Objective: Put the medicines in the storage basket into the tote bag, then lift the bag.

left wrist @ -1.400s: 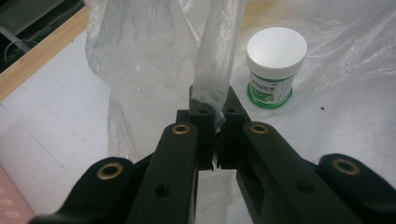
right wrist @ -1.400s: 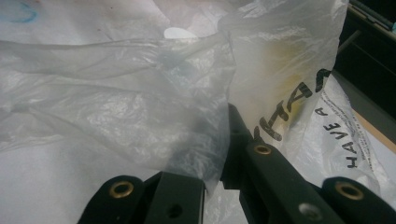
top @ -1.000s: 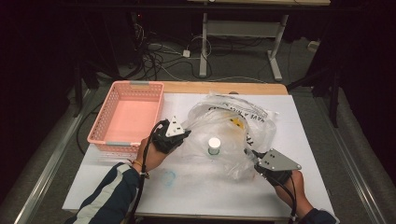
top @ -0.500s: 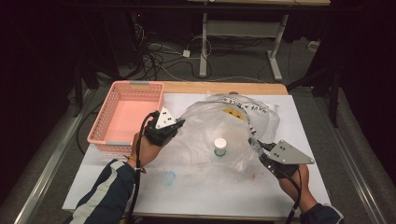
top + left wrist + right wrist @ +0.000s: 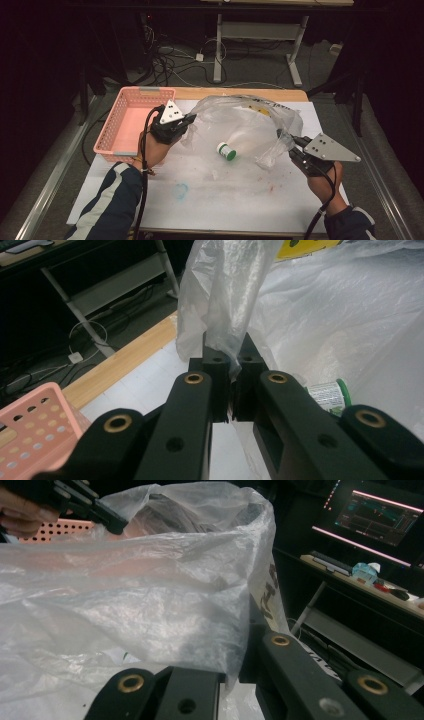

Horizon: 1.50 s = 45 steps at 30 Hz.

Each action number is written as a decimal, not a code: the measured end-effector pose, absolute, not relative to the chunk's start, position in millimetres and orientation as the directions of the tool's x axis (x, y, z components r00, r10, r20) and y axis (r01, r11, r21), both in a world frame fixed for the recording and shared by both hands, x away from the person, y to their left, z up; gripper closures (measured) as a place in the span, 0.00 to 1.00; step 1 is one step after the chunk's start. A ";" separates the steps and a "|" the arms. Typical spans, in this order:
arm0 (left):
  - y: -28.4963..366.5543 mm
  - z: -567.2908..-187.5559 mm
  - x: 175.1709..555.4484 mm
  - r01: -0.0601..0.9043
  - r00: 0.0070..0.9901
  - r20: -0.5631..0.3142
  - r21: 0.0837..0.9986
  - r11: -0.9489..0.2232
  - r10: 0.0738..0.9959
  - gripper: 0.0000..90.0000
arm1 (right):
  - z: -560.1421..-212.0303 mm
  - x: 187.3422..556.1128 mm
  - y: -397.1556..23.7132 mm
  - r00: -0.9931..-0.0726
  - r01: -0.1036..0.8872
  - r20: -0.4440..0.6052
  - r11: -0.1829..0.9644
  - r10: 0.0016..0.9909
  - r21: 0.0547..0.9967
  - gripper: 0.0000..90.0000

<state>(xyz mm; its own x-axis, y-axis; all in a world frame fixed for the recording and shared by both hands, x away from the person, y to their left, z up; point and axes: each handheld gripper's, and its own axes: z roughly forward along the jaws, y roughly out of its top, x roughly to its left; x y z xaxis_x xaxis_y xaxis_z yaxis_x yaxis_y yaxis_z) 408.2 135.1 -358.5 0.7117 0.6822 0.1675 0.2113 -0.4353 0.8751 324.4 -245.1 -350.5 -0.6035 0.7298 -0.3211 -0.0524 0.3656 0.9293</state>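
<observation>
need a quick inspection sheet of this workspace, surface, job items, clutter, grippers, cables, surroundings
Surface: white sheet over a wooden table, with a faint blue ring mark and small red specks on it.
Job's things: clear plastic bag held up at two sides; a small bottle with a green end lies inside it; pink basket at the table's left, nothing seen in it.
Clutter: nothing seen.
Grippers: left gripper shut on the bag's edge; right gripper shut on the bag's other side.
Cables: a black cable trails from each gripper along the forearms; a tangle of wires on the floor behind the table.
Surroundings: dark room, metal desk frame behind, a lit monitor.
</observation>
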 end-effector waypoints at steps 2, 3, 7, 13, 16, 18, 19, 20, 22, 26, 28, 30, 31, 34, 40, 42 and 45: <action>134.0 -359.6 412.0 0.216 0.710 0.154 0.881 -0.421 0.688 0.95 | -349.7 328.4 -244.1 -0.599 -0.054 -0.320 0.361 0.734 0.931 1.00; 133.4 -360.5 413.9 0.219 0.710 0.146 0.884 -0.413 0.689 0.95 | -349.6 330.9 -243.5 -0.599 -0.052 -0.319 0.362 0.735 0.931 1.00; 128.6 -364.9 419.6 0.226 0.714 0.118 0.895 -0.385 0.691 0.95 | -352.3 342.3 -239.2 -0.589 -0.031 -0.304 0.356 0.749 0.934 1.00; 120.1 -372.1 427.7 0.221 0.707 0.109 0.904 -0.365 0.698 0.95 | -359.1 361.5 -238.2 -0.580 0.023 -0.256 0.330 0.773 0.944 1.00; 119.5 -372.9 432.0 0.229 0.702 0.086 0.913 -0.338 0.707 0.95 | -361.2 369.8 -239.6 -0.566 0.042 -0.244 0.322 0.787 0.946 1.00; 120.2 -371.4 432.0 0.224 0.704 0.083 0.917 -0.331 0.705 0.95 | -361.0 373.2 -240.9 -0.561 0.048 -0.235 0.314 0.794 0.948 1.00; 120.8 -369.9 430.8 0.215 0.704 0.094 0.917 -0.337 0.704 0.95 | -360.4 373.7 -241.4 -0.560 0.048 -0.233 0.312 0.795 0.949 1.00; 121.4 -368.6 429.6 0.208 0.702 0.101 0.918 -0.339 0.705 0.95 | -359.1 373.7 -242.2 -0.560 0.045 -0.233 0.311 0.795 0.949 1.00; 123.5 -366.4 428.5 0.202 0.702 0.110 0.917 -0.345 0.704 0.95 | -357.1 373.2 -243.2 -0.554 0.043 -0.233 0.307 0.799 0.951 1.00; 126.9 -365.5 429.2 0.205 0.699 0.111 0.915 -0.347 0.706 0.95 | -355.0 375.6 -245.3 -0.553 0.046 -0.225 0.299 0.802 0.953 1.00; 128.3 -365.5 428.9 0.207 0.700 0.104 0.917 -0.340 0.707 0.95 | -355.0 376.7 -245.2 -0.553 0.046 -0.225 0.300 0.802 0.953 1.00; 129.5 -364.5 426.9 0.204 0.700 0.101 0.920 -0.333 0.707 0.95 | -354.4 376.7 -244.6 -0.556 0.044 -0.227 0.301 0.799 0.952 1.00; 129.8 -363.9 425.7 0.204 0.700 0.098 0.922 -0.329 0.707 0.95 | -353.9 375.8 -244.0 -0.556 0.044 -0.228 0.301 0.800 0.952 1.00; 130.4 -357.0 417.0 0.185 0.703 0.113 0.924 -0.333 0.702 0.95 | -348.4 370.1 -242.8 -0.566 0.033 -0.227 0.297 0.793 0.954 1.00; 137.1 -333.1 400.7 0.142 0.697 0.142 0.933 -0.330 0.703 0.95 | -325.9 351.2 -238.8 -0.576 0.005 -0.221 0.274 0.787 0.962 1.00; 138.5 -324.7 398.9 0.128 0.693 0.153 0.935 -0.330 0.704 0.95 | -319.1 347.4 -238.8 -0.578 -0.005 -0.216 0.262 0.787 0.965 1.00; 137.7 -313.5 402.4 0.119 0.695 0.155 0.938 -0.325 0.702 0.95 | -309.2 345.1 -236.6 -0.578 -0.018 -0.221 0.259 0.785 0.966 1.00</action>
